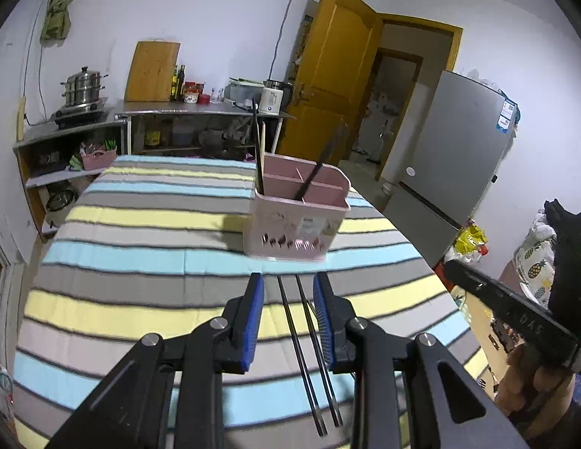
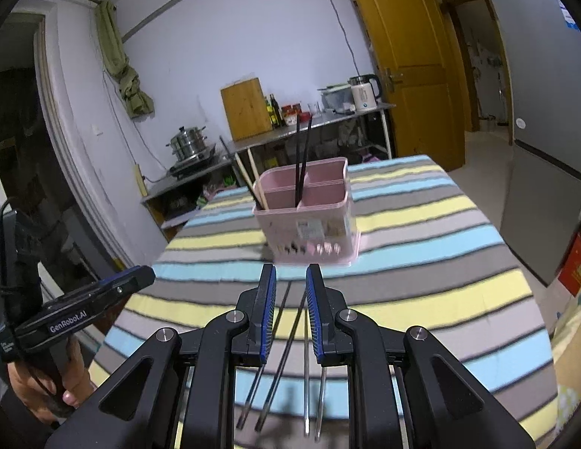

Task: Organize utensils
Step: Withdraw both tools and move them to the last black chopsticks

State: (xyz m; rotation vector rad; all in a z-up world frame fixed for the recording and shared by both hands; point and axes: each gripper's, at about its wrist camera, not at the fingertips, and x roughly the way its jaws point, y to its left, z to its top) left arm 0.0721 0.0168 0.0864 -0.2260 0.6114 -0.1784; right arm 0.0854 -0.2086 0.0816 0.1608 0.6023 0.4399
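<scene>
A pink utensil holder [image 1: 296, 220] [image 2: 307, 220] stands on the striped tablecloth [image 1: 140, 254] [image 2: 440, 262]. Dark and wooden chopsticks stick up from its compartments. My left gripper [image 1: 288, 277] hangs open just short of the holder, above a pair of dark chopsticks [image 1: 300, 355] lying flat on the cloth. My right gripper [image 2: 290, 267] is open too, over the same dark chopsticks [image 2: 268, 400], and a pair of silver chopsticks [image 2: 306, 393] lies beside them. Neither gripper's pads touch anything. Each view shows the other gripper at its edge, held by a hand.
A metal counter [image 1: 200, 110] with a steamer pot, cutting board, bottles and a kettle runs along the far wall. A grey fridge [image 1: 447, 157] and an open yellow door [image 1: 339, 75] stand to the right of the table. Bags and boxes sit on the floor at right.
</scene>
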